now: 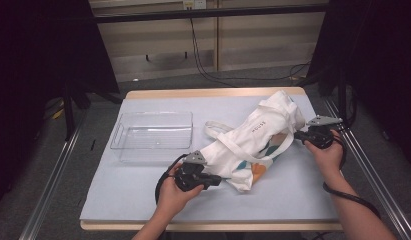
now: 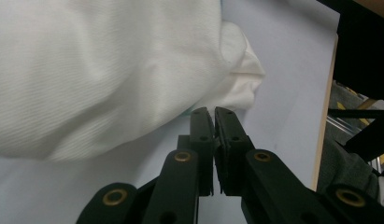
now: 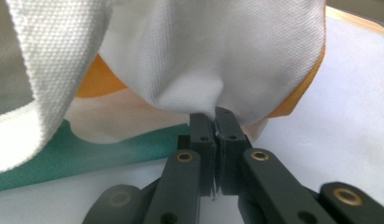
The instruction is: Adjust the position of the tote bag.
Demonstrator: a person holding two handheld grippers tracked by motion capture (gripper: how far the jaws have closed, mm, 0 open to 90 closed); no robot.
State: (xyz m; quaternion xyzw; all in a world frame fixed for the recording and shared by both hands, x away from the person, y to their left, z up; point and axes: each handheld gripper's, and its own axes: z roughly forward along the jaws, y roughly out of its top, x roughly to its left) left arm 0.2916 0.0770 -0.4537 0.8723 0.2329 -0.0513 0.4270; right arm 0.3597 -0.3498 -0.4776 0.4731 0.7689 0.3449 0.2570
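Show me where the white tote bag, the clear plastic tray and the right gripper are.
white tote bag (image 1: 263, 131), high view, on the printed cloth side.
clear plastic tray (image 1: 124, 123), high view, on its left rim.
right gripper (image 3: 214, 122), right gripper view, between the tips of its jaws.

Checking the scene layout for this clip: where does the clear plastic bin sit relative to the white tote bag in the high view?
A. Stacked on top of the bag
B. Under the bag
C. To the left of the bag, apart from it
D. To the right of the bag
C: the clear plastic bin stands empty on the table left of the white tote bag, with bare mat between them.
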